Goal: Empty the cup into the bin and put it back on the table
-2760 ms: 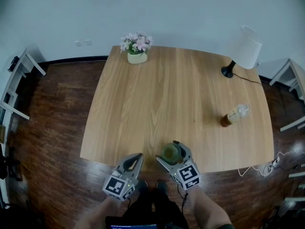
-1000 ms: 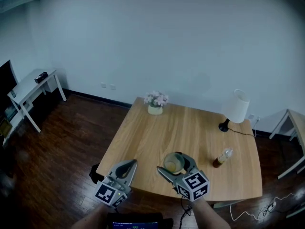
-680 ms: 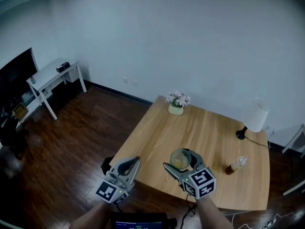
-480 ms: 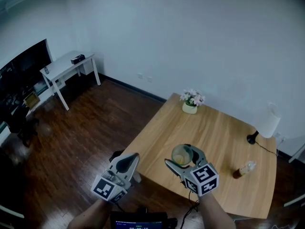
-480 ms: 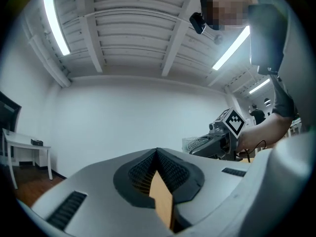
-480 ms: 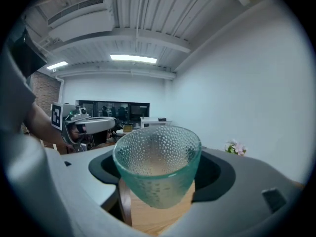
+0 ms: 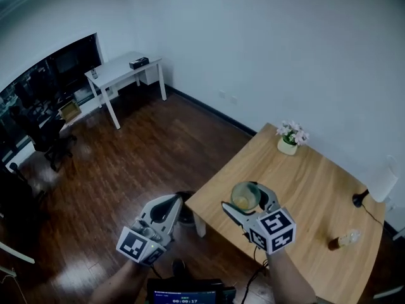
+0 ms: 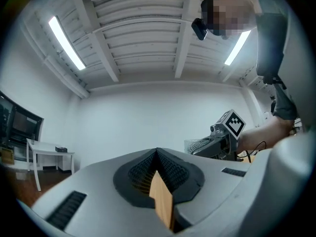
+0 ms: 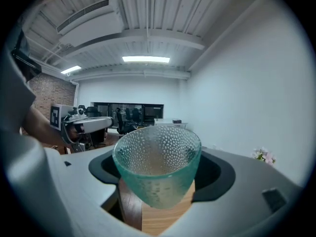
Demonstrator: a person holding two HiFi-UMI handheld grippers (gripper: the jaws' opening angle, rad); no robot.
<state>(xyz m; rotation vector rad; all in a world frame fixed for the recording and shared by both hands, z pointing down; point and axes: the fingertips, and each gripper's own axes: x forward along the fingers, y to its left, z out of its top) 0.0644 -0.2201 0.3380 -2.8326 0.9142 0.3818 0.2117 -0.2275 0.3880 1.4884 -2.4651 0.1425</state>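
A dimpled, teal-tinted glass cup [image 7: 245, 196] stands upright between the jaws of my right gripper [image 7: 247, 201], which is shut on it above the wooden table's [image 7: 316, 189] near corner. Something pale yellow shows inside the cup. In the right gripper view the cup [image 9: 158, 164] fills the middle, gripped low by my right gripper [image 9: 158, 191]. My left gripper [image 7: 169, 204] is shut with nothing in it, held over the floor left of the table corner. Its jaws meet in the left gripper view [image 8: 159, 184]. A dark object [image 7: 185, 213] sits on the floor by the table leg, partly hidden.
On the table stand a flower pot [image 7: 288, 143], a lamp [image 7: 380, 183] and a lying bottle [image 7: 345, 238]. A white desk [image 7: 123, 69] stands at the back left on dark wood floor [image 7: 126, 163]. Chairs and monitors [image 7: 38, 100] line the left side.
The view has swung left, bringing in more floor, the white desk and the monitors. The right gripper has kept the cup and lifted it off the table edge; the left stays shut.
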